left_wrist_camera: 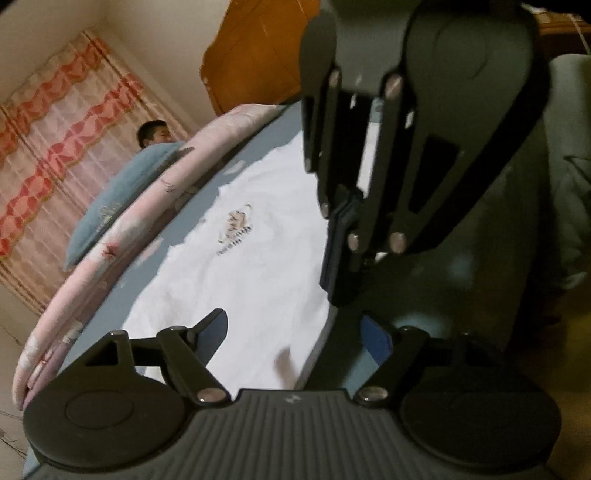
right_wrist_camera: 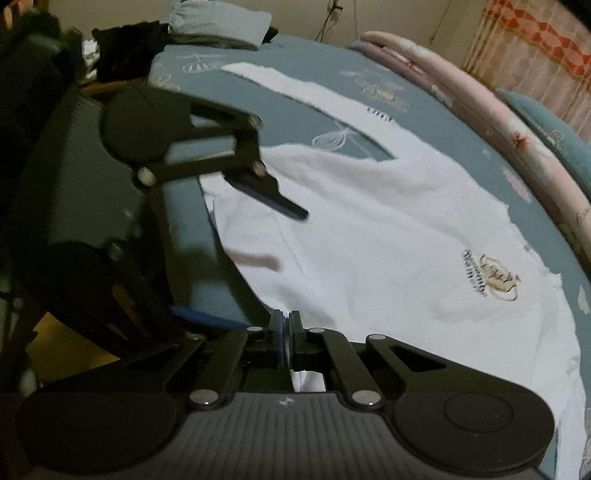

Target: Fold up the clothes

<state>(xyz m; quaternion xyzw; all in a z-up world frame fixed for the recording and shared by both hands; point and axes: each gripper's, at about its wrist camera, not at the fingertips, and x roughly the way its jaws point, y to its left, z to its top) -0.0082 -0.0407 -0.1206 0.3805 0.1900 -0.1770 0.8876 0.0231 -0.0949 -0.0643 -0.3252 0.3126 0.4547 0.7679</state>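
A white shirt (right_wrist_camera: pixel 369 236) with a small printed emblem (right_wrist_camera: pixel 493 278) lies spread flat on a bed (right_wrist_camera: pixel 295 55) covered in a blue patterned sheet, one long sleeve (right_wrist_camera: pixel 314 92) stretched away toward the far corner. The right tool (right_wrist_camera: pixel 287 332) sits at the shirt's near hem with its jaws drawn together on what appears to be a fold of the white fabric, a sliver of cloth showing just behind the pads. The left tool (left_wrist_camera: pixel 291 332) hovers over the hem edge beside it with its jaws spread wide, holding nothing. A rolled pink quilt (left_wrist_camera: pixel 122 236) runs along the far side of the bed, with a blue pillow (left_wrist_camera: pixel 122 199) and a child (left_wrist_camera: pixel 153 134) beyond it. A pile of dark and grey clothes (right_wrist_camera: pixel 177 29) rests at the bed's far end.

The likely risk: the right tool's hold looks thin, so lifting the hem could let the fabric slip free. With only one corner pinned, the shirt may drag askew and bunch, and the extended sleeve could trail out of the fold.
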